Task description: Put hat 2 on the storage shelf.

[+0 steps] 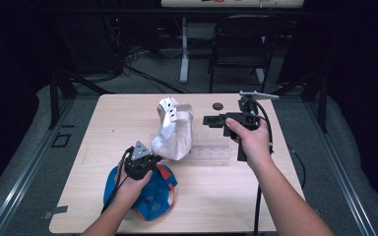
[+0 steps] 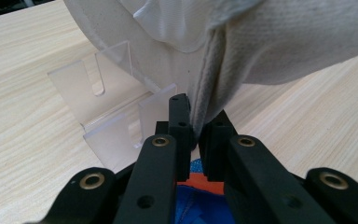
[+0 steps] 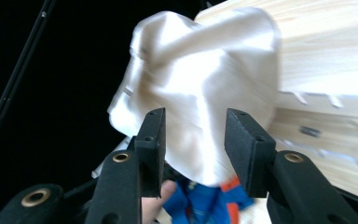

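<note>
White cap (image 1: 174, 129) is held up above the middle of the counter (image 1: 216, 196), crown uppermost, its lower edge pinched by the left hand-held gripper (image 1: 145, 160). In the left gripper view the jaws are seen pressed together on the cap's seamed edge (image 2: 205, 102), cloth clamped between the two black pads. The left hand (image 1: 130, 189) is wrapped round the gripper body from below, near the counter's front edge, left of centre.

Blue cap (image 1: 150, 194), trimmed in orange, is lying on the counter under the left hand, close to the front edge. A strip of it is visible below the jaws in the left gripper view (image 2: 200, 205).

A clear rack (image 1: 211, 147) is set flat at mid-counter, just beside and behind the white cap; its slotted upright plates are seen in the left gripper view (image 2: 107, 107), the cap partly draped against them.

The right hand-held gripper (image 1: 211, 119) is held off the counter toward the right rear, pointed left at the white cap, gripped by the right hand (image 1: 251, 140). Its jaws are spread, nothing between them; in the right gripper view the white cap (image 3: 200, 93) lies beyond them, blurred.

A small dark disc (image 1: 217, 105) is lying near the rear edge.
</note>
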Motion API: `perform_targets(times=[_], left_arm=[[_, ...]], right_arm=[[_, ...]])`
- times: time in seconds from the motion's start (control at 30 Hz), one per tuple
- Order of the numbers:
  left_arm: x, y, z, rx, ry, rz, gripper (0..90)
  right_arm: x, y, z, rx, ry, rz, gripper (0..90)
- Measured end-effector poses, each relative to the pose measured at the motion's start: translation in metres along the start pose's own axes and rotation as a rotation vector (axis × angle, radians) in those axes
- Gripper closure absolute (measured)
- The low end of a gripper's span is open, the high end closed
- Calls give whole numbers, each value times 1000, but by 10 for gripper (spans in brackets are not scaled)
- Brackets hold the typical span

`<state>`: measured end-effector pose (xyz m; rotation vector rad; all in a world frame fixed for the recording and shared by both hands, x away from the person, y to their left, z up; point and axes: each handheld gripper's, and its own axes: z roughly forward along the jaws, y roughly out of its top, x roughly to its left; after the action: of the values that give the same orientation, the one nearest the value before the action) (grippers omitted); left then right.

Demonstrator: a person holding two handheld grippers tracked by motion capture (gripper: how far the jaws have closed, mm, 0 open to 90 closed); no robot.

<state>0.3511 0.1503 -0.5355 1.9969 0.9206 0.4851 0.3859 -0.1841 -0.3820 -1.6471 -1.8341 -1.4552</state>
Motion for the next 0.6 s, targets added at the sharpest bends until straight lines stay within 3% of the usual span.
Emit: perform_targets(times=[0.13, 0.23, 0.6], left_arm=[[-2, 1, 0, 8, 7, 14, 843], [-3, 1, -1, 7, 4, 15, 826], [1, 1, -21, -69, 5, -16, 562]], right_arm=[[-17, -19, -10, -35, -9, 8, 591], [-26, -33, -14, -49, -41, -6, 590], [-47, -72, -18, -65, -119, -69, 578]])
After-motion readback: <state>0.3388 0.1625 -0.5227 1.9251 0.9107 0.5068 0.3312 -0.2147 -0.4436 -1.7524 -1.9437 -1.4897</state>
